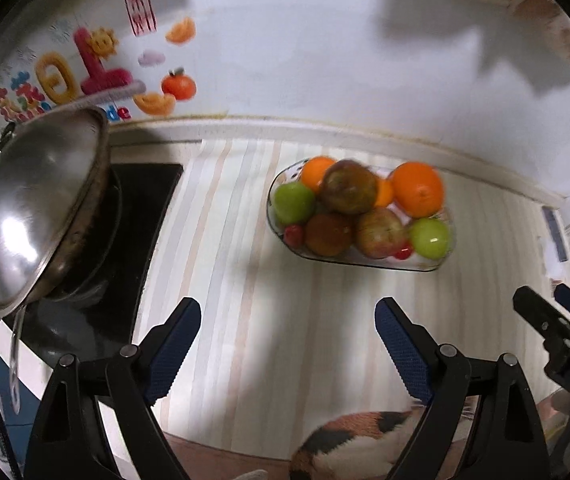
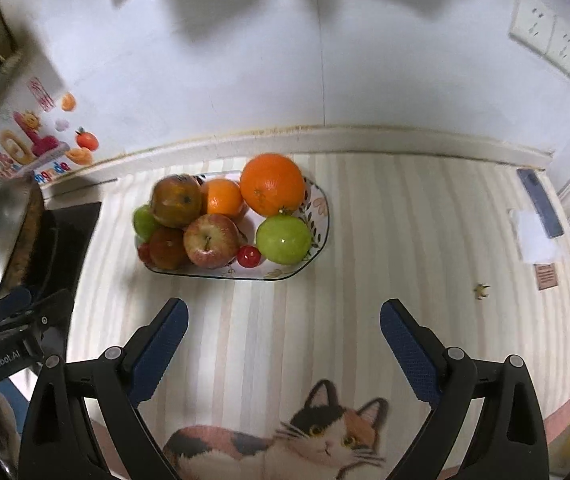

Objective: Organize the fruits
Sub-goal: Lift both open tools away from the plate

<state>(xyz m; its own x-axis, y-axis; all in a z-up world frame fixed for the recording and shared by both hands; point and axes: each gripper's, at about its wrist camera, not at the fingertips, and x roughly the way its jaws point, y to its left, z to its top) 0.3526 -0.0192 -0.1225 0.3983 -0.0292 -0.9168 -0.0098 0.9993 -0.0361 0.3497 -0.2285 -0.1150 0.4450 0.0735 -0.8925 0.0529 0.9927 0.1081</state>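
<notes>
A patterned plate point(image 2: 319, 216) on the striped mat holds a pile of fruit: a large orange point(image 2: 272, 184), a smaller orange point(image 2: 221, 197), green apples point(image 2: 283, 239), red apples point(image 2: 209, 241), a dark red-brown fruit point(image 2: 176, 201) and a small red cherry-like fruit point(image 2: 249, 256). The plate point(image 1: 281, 236) and fruit also show in the left wrist view, with the large orange point(image 1: 417, 189) at right. My left gripper point(image 1: 287, 332) is open and empty, short of the plate. My right gripper point(image 2: 283, 334) is open and empty, just in front of the plate.
A steel wok point(image 1: 37, 216) sits tilted on a black stove point(image 1: 145, 208) at the left. The mat has a cat picture point(image 2: 325, 436) at the near edge. A phone point(image 2: 541, 204), white paper point(image 2: 537, 236) and a small yellow scrap point(image 2: 481, 290) lie at the right. The wall is close behind.
</notes>
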